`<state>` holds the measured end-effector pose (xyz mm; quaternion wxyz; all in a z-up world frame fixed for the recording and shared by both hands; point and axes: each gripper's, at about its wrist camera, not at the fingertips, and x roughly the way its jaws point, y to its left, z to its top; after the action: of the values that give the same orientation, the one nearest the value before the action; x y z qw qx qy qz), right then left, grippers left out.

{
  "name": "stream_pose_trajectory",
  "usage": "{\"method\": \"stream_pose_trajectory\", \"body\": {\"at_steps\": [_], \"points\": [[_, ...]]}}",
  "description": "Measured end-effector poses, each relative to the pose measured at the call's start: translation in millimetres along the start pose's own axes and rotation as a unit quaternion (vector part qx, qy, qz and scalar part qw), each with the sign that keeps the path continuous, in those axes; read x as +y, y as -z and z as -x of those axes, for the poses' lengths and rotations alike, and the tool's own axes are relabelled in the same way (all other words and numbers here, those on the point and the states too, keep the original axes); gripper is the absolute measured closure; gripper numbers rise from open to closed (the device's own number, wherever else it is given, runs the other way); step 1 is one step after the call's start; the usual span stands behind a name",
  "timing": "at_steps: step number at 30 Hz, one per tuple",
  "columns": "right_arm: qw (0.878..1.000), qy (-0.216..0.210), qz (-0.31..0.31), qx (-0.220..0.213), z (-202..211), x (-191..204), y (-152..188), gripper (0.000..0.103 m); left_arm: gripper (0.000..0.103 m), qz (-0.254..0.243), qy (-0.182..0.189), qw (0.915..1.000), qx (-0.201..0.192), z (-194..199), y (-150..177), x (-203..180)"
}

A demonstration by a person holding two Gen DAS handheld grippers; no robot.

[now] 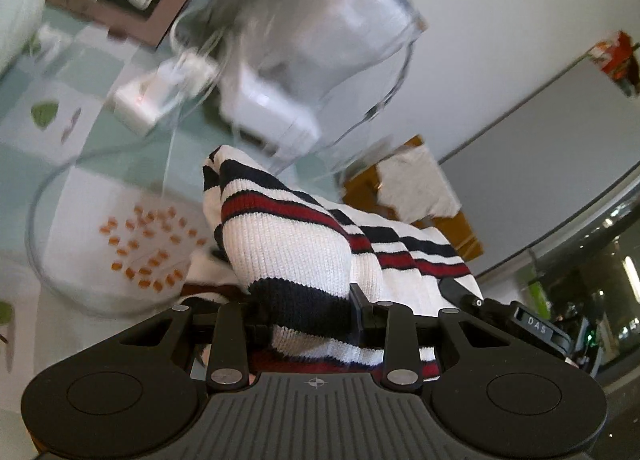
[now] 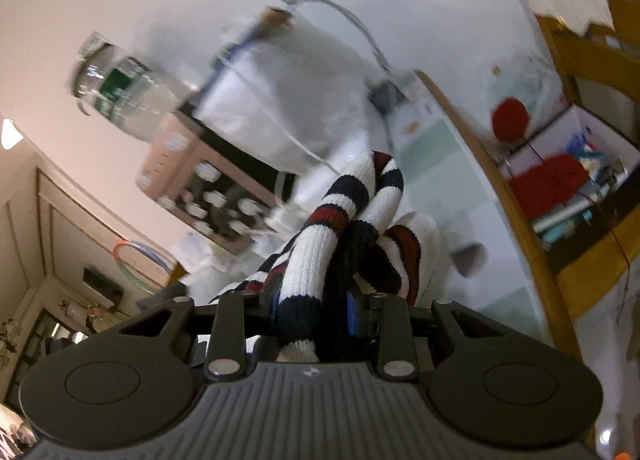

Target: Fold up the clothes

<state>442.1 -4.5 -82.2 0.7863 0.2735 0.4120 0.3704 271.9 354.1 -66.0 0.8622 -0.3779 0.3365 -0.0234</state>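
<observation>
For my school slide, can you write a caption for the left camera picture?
Left gripper pinching a white knit garment with navy and red stripes above a tablecloth.

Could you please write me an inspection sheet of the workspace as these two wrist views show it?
Surface: table with a pale green and white patterned covering, seen through motion blur.
Job's things: one striped knit garment, white with navy and red bands, bunched and raised off the table.
Clutter: clear plastic bottle, white bag, tray of small white items, white box.
Grippers: left gripper and right gripper, jaws of both closed on the garment.
Cables: a thin white cord curves past the box; its ends are unclear.
Surroundings: wooden chair, white wall, box with red yarn.
</observation>
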Motion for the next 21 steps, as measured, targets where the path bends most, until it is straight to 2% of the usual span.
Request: {"method": "stream_pose_trajectory", "body": {"at_steps": [2,4,6,7,9,10,18,21], "points": [[1.0,0.003,-0.002,0.002,-13,-16,-10,0.068,0.065,0.002,-0.008,0.9999,0.013,-9,7,10],[1.0,0.02,-0.006,0.01,-18,-29,-5,0.065,0.061,0.004,-0.012,0.9996,0.023,-13,15,19],[0.999,0.034,-0.011,0.011,-17,-37,0,0.06,0.055,0.004,-0.018,0.9994,0.03,-15,20,27],[0.999,0.04,-0.013,0.011,-16,-41,3,0.059,0.048,0.003,-0.021,0.9993,0.032,-14,22,30],[0.998,0.053,-0.018,0.01,-14,-48,8,0.046,0.044,0.001,-0.026,0.9991,0.033,-12,24,35],[0.998,0.06,-0.017,0.01,-13,-49,9,0.043,0.043,0.0,-0.027,0.9991,0.032,-9,25,37],[0.99,0.137,0.025,-0.005,17,-23,9,0.043,0.039,-0.041,-0.055,0.9974,0.022,29,30,26],[0.988,0.15,0.043,-0.006,36,-2,13,0.043,0.037,-0.059,-0.064,0.996,0.019,52,35,16]]}}
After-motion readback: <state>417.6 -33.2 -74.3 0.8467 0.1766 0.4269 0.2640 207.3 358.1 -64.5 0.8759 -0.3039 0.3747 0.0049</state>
